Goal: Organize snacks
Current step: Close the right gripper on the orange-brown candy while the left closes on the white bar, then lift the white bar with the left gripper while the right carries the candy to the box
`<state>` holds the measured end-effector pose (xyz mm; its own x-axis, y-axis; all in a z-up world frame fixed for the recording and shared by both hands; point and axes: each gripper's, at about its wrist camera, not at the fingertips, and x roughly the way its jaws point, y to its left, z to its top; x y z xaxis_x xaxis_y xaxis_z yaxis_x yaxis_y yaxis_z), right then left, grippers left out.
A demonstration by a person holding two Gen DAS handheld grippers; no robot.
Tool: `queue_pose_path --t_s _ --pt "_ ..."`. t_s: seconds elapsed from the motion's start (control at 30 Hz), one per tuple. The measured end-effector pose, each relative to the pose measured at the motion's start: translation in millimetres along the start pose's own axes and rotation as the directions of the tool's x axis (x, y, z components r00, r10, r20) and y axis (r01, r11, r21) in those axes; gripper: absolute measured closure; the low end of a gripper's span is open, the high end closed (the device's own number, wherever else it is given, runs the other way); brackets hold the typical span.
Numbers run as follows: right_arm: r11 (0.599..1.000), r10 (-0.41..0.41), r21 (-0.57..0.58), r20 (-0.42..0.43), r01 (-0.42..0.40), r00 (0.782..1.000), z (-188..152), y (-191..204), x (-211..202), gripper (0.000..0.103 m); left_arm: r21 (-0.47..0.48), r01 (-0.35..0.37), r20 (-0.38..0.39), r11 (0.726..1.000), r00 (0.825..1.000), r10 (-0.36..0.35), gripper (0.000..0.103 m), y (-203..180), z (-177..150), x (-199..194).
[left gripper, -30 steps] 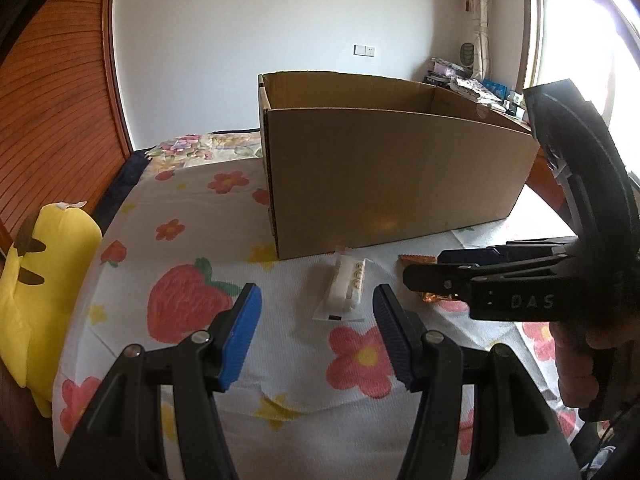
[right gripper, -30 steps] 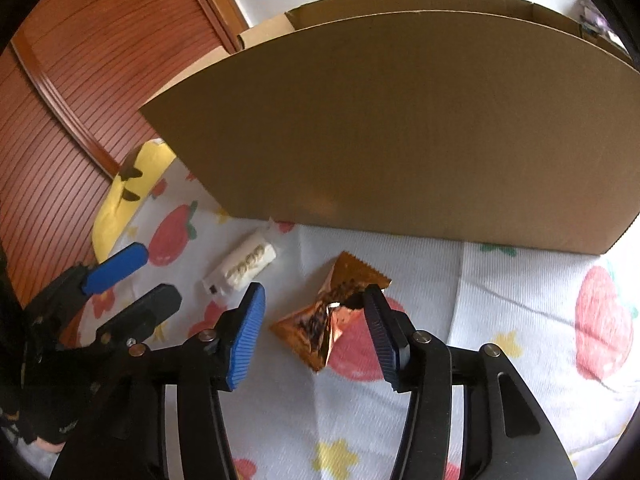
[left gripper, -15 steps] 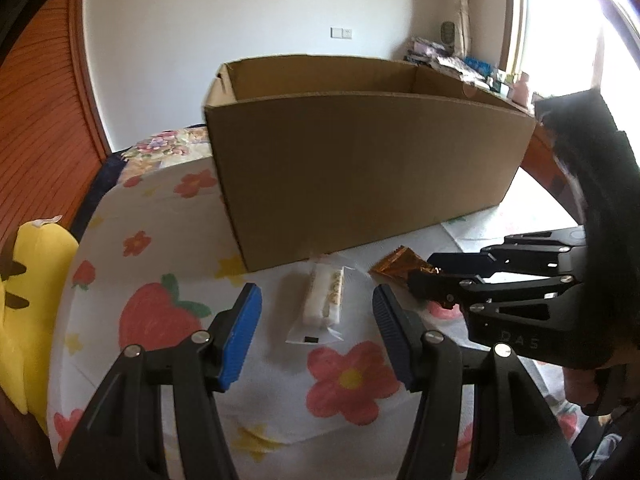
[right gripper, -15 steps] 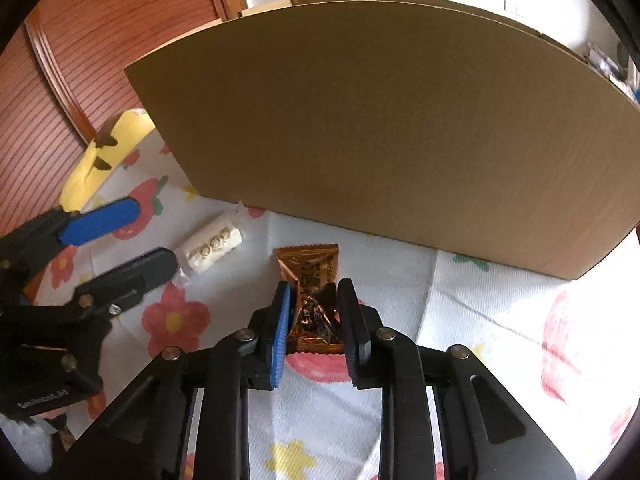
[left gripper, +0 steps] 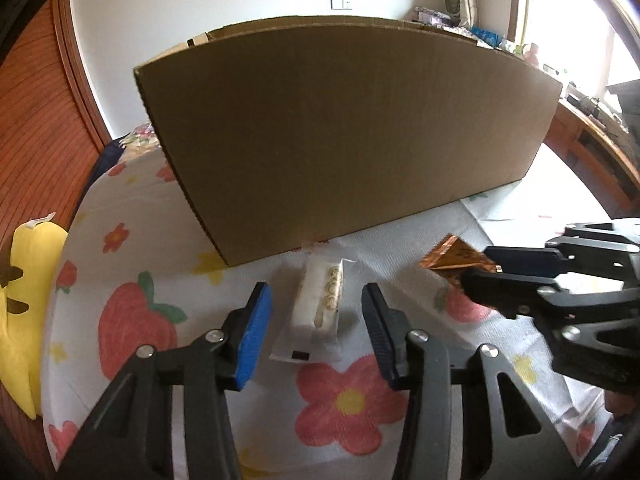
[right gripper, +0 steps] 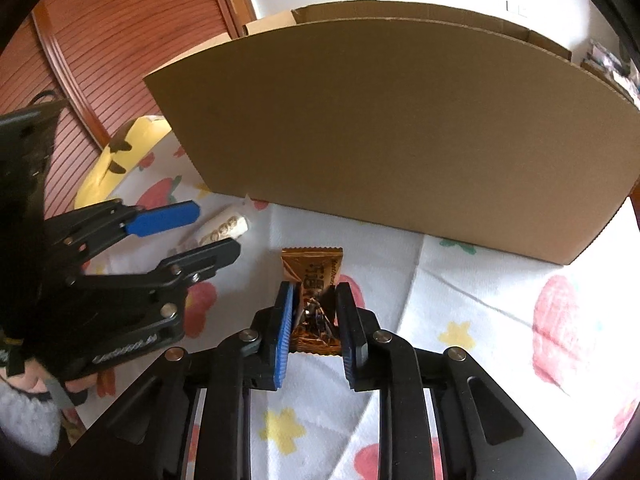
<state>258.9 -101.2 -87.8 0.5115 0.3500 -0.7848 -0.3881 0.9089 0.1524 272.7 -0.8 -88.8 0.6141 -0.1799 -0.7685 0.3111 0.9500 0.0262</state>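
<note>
Cardboard box (left gripper: 344,132) walls off everything ahead of me on the fruit-print cloth (left gripper: 132,216), yellow plush (left gripper: 24,300) off left. My right gripper (right gripper: 314,330) is clamped on the gold snack packet (right gripper: 314,272); left gripper (left gripper: 314,326) is closing around the white snack pack (left gripper: 320,312), pads not touching.

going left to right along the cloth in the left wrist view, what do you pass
yellow plush toy → white snack pack, between the closing left gripper jaws → orange snack packet → right gripper, shut on it
</note>
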Motion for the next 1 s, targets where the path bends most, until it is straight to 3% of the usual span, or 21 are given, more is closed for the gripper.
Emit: queue_pose_path --t_s 0.1,0.33,0.47,0.67,1.0 --pt "1.000 -0.002 -0.013 0.010 0.003 1.000 -3.3 0.2 -6.5 0.084 0.004 -0.009 -0.003 1.000 1.000 0.009 0.065 -3.1 -1.4 1.2" --pt "1.000 0.000 -0.026 0.037 0.001 0.999 -10.7 3.3 -22.2 0.084 -0.003 -0.022 -0.007 1.000 1.000 0.022 0.067 -6.6 -1.6 0.0" --pt "1.000 0.001 -0.025 0.048 0.000 0.999 -14.2 2.7 -29.2 0.084 -0.001 -0.031 -0.008 1.000 0.999 0.031 0.082 -12.7 -2.4 -1.4" --pt "1.000 -0.008 -0.015 0.065 0.009 0.998 -20.2 -3.5 -40.9 0.084 -0.010 -0.028 -0.001 1.000 1.000 0.028 0.083 -12.4 -6.7 -8.2" --pt "0.999 -0.030 -0.012 0.129 0.032 0.991 -28.7 -7.2 -77.6 0.084 -0.067 0.008 0.134 0.998 0.991 0.001 0.083 -13.2 3.4 -75.1"
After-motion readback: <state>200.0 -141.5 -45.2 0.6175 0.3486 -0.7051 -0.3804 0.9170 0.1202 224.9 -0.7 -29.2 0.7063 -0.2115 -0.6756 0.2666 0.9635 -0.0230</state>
